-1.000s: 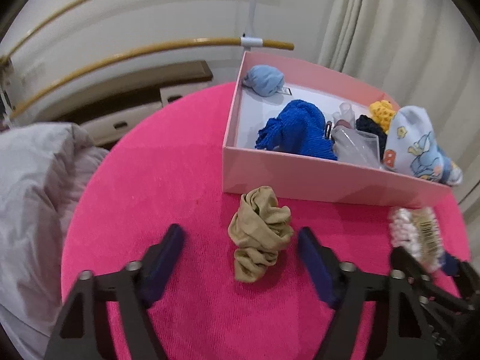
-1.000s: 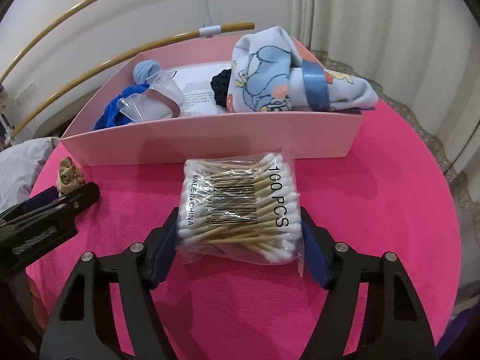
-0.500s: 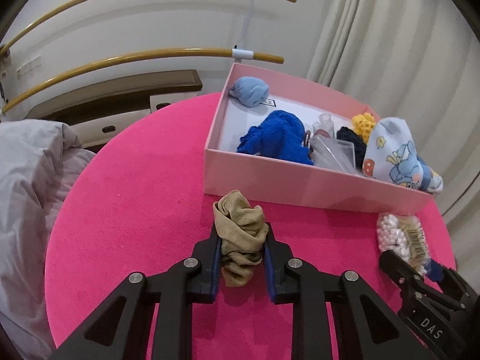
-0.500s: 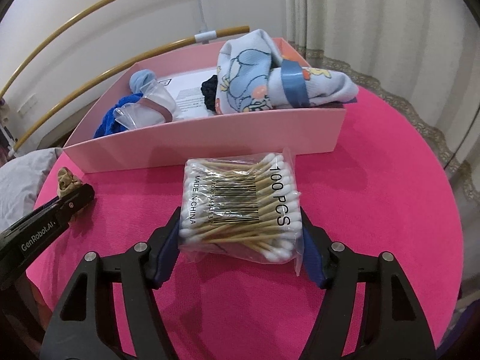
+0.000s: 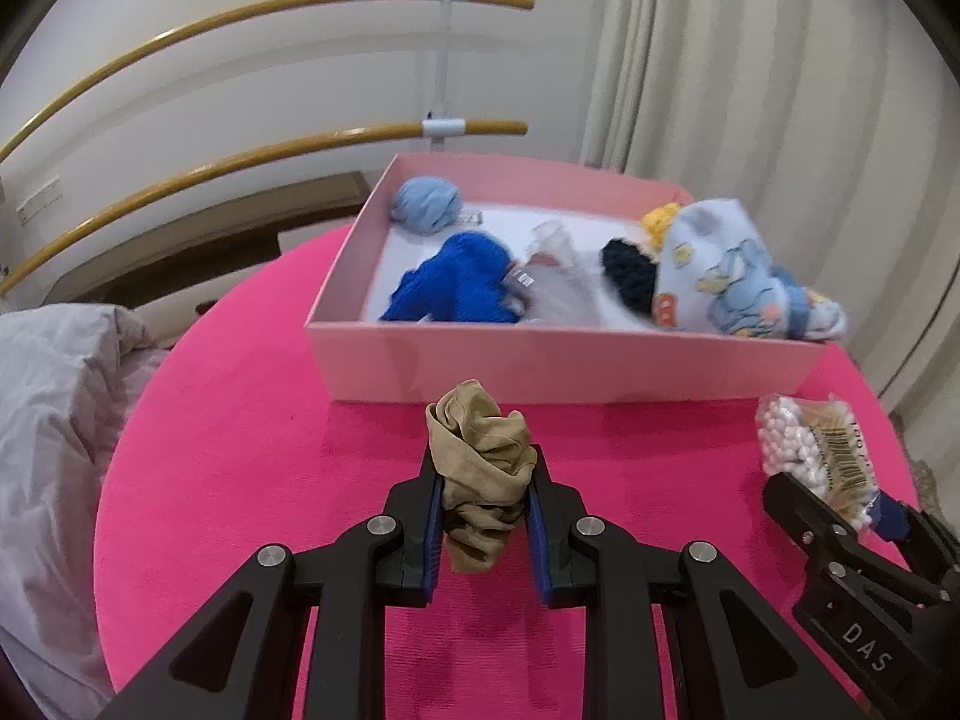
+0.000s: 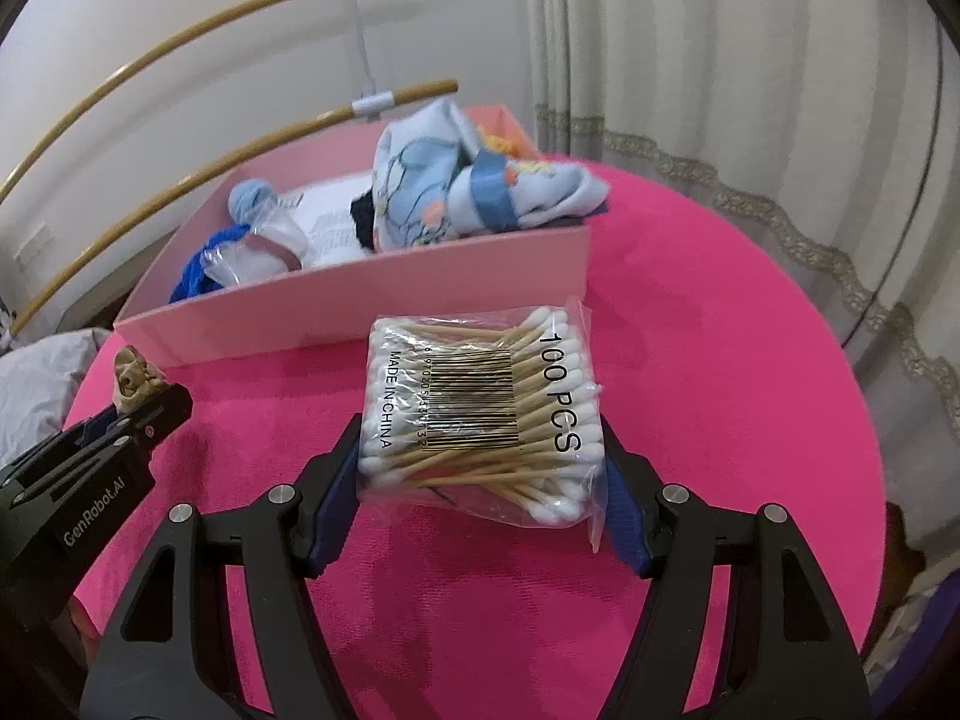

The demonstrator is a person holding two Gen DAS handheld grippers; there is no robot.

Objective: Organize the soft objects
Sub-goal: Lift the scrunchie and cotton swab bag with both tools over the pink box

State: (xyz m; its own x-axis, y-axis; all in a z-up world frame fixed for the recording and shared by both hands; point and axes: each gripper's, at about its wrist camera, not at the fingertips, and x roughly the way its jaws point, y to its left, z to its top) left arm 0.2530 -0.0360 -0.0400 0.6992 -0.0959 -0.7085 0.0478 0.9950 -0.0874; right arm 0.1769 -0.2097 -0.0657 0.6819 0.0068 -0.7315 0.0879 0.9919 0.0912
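A pink box (image 5: 540, 360) sits on your pink table (image 5: 252, 432). Your right gripper (image 6: 480, 480) clasps the cotton-swab packet (image 6: 480, 408); your left gripper (image 5: 483, 516) pinches the tan scrunchie (image 5: 480, 468). Next, probably, carry both over the box wall.

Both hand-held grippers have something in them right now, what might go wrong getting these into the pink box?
The beige stocking hangs loose below the left hand-held gripper, so it may snag the pink box wall. The cotton swab bag is slippery plastic and could slide from the right hand-held gripper.
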